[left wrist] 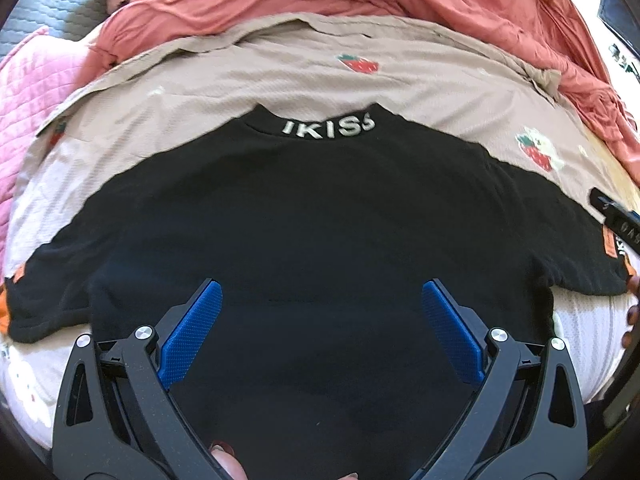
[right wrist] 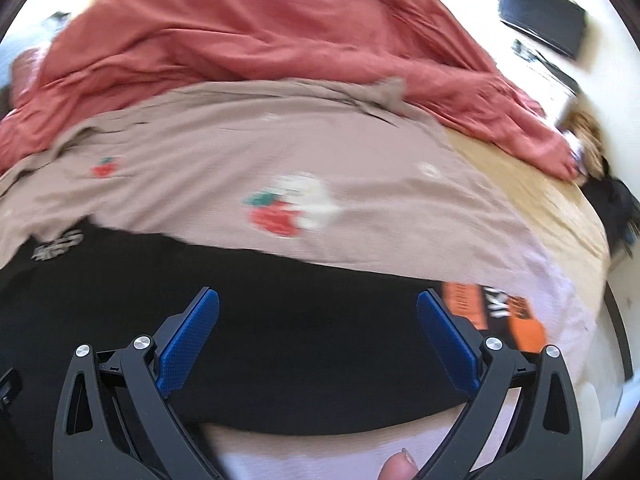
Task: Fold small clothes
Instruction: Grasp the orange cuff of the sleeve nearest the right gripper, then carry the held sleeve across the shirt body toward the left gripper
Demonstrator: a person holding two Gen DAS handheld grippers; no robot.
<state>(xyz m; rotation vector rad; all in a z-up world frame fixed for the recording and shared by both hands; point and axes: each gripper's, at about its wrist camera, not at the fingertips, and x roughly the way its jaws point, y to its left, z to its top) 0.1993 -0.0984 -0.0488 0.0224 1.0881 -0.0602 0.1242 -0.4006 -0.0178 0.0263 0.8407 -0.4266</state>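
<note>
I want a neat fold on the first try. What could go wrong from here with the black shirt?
1. The shirt lies on a loose strawberry sheet; a deep pinch may grab both layers.
2. Both tools, left and right, are open and hold nothing, and the right view is blurred, so a sleeve grasp may miss.
3. The orange sleeve trim sits near the bed edge and could slip off.
</note>
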